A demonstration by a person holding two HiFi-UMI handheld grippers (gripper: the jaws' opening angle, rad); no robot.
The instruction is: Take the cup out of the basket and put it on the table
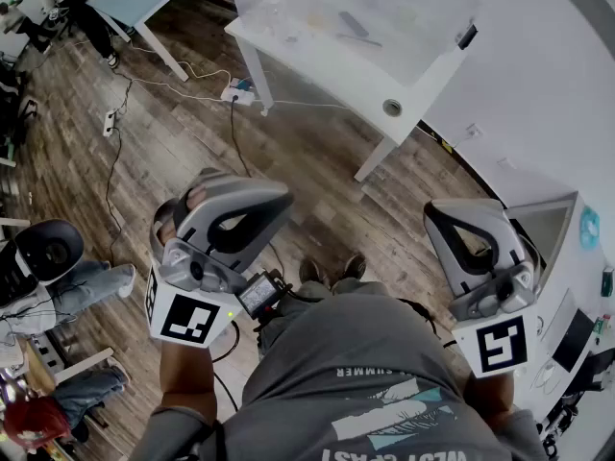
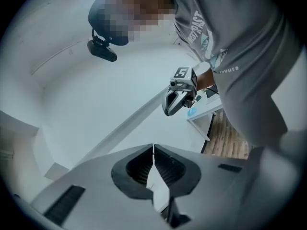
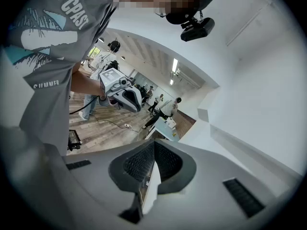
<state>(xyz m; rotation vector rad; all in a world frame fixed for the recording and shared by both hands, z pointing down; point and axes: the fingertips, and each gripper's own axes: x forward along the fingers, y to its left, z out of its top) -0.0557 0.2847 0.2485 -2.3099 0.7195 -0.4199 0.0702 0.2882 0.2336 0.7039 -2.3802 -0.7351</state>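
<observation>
"SUMMER" is printed on the shirt; the larger line is perhaps "WEST COAST". The left gripper and right gripper are held beside the waist, roughly level, both clenched on nothing. The cup is shown in no view.

Table ahead, person left (cables on floor)

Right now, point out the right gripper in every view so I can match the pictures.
Head view: right gripper at lower right, above its marker cube.
Left gripper view: right gripper small, just right of centre.
Right gripper view: right gripper shows its own jaws at bottom centre, together, nothing between.
Shared landmark: the person's grey T-shirt, in all three.
</observation>
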